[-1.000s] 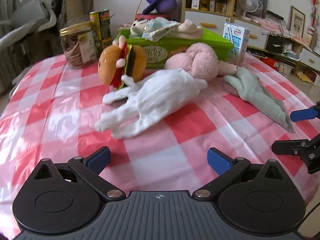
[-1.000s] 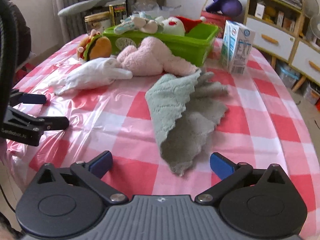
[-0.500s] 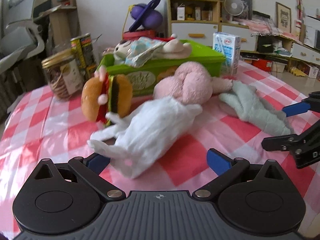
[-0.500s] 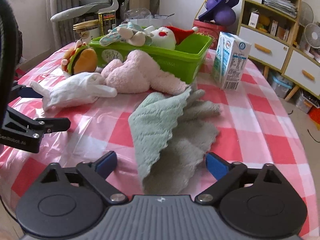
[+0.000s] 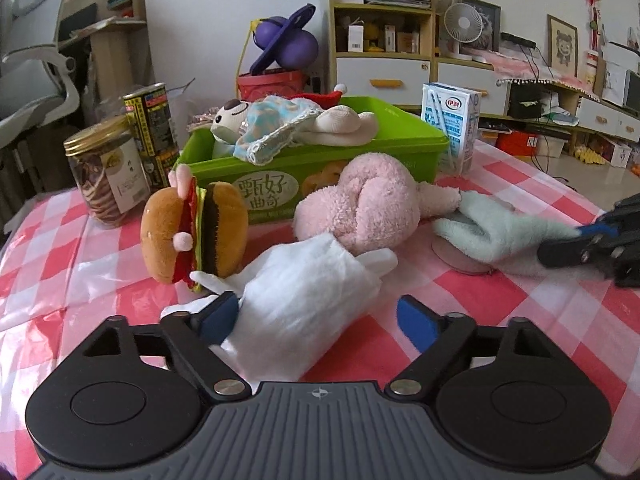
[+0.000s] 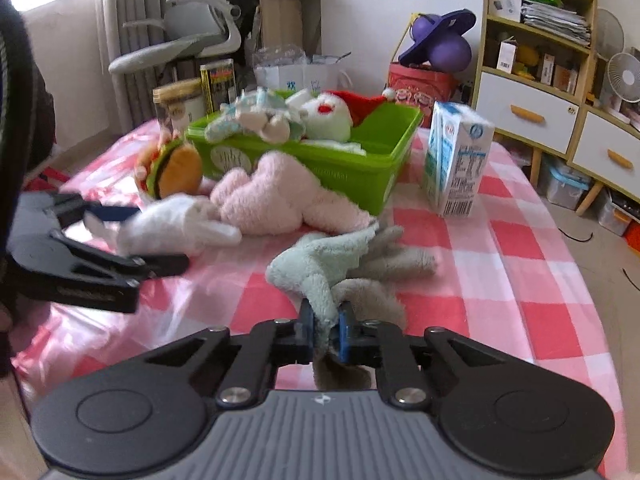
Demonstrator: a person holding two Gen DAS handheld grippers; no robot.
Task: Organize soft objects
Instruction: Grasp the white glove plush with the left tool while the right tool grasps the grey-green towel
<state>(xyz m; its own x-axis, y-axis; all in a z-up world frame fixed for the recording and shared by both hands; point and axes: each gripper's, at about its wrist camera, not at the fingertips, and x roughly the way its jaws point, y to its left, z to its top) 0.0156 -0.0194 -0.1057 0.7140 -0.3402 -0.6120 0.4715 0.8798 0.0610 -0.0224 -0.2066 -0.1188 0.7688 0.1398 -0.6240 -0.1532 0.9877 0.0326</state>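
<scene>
Right gripper [image 6: 325, 330] pinches the pale green towel [image 6: 320, 264] on the pink-checked tablecloth [image 6: 500, 280]; left gripper [image 5: 318, 316] gapes wide around the white cloth [image 5: 304, 280]. Green bin [image 5: 312, 172] reads "甄好曲奇"; shelves [image 5: 380, 20] stand behind.

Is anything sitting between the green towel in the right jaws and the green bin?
Yes. The pink plush lies on the table between the green towel, held in the right gripper, and the green bin, pressed against the bin's front wall.
</scene>
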